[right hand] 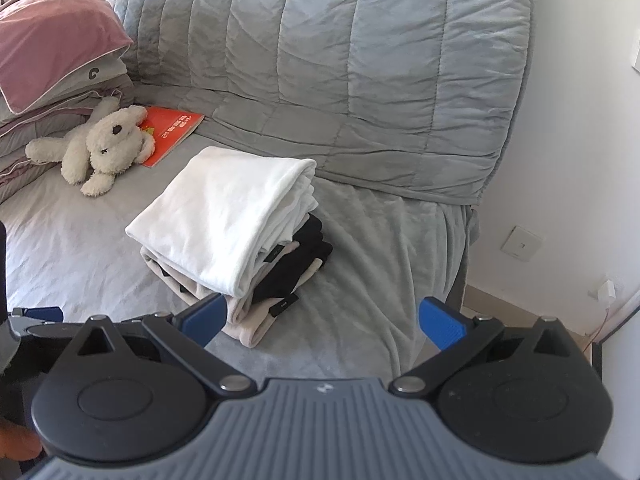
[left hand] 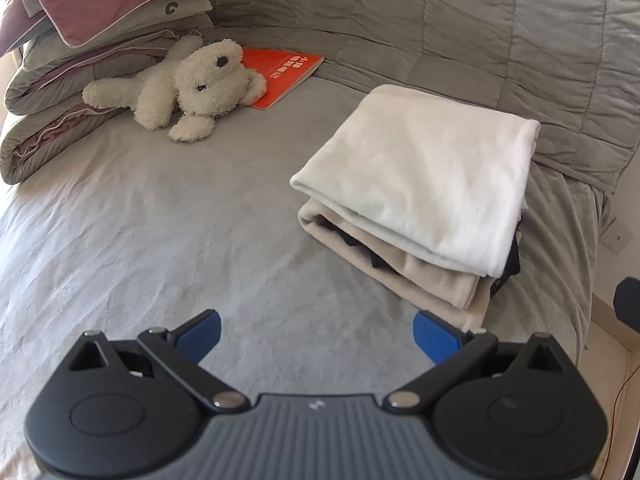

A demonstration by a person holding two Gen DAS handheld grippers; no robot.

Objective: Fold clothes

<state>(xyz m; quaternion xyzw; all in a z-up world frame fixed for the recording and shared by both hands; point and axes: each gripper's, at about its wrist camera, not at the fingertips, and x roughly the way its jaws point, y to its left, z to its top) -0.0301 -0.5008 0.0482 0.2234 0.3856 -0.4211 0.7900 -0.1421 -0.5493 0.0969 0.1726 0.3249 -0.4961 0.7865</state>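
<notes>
Two handheld grippers hover above a grey bed (left hand: 160, 240), both with jaws spread wide and holding nothing. The left gripper (left hand: 316, 334) fills the bottom of its own view, level and pointed toward the bed's head; its blue fingertips (left hand: 200, 332) flank bare sheet, just short of a stack of folded clothes (left hand: 416, 188) at centre right. The right gripper (right hand: 322, 320) sits low in its frame, its left fingertip overlapping the stack's (right hand: 232, 216) near corner. A white garment (right hand: 228, 204) tops the pile, with beige and black layers beneath. A plush toy (left hand: 192, 88) lies at upper left on an orange book (left hand: 286, 70), beside stacked pillows (left hand: 92, 12).
</notes>
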